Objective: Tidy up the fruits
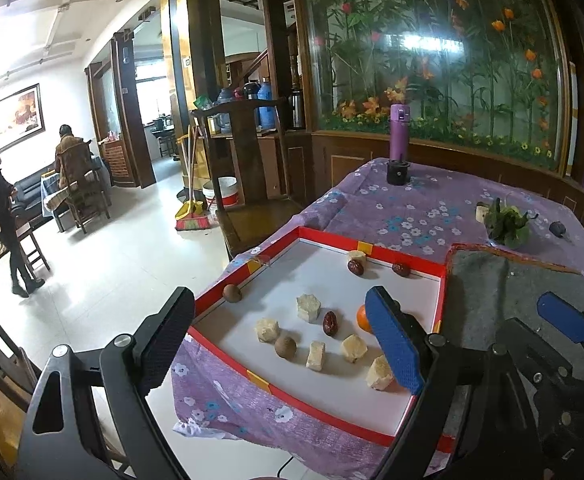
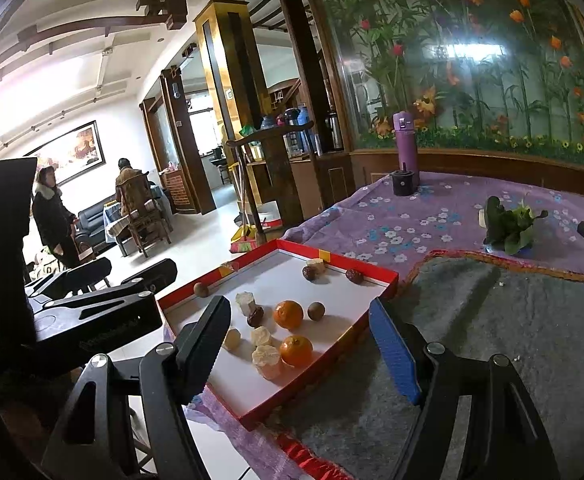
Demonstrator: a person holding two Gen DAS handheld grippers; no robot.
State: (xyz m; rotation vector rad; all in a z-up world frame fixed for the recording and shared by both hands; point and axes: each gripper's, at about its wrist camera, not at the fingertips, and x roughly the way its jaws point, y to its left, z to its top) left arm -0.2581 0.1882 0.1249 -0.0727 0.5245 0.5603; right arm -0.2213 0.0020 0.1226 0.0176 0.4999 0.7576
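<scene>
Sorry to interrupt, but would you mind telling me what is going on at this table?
A person holds two tools over a red-rimmed tray of mixed fruit: oranges, red dates and pale chunks. The left tool and right tool are both open and empty. Nothing has been picked up yet.

Left tool (image 1: 283, 340): black angular arms, silver screw heads lower left of frame, one black textured pad, one blue ribbed pad. Right tool (image 2: 300, 346): same black frame, silver pivots, black pad left, blue pad right.
</scene>
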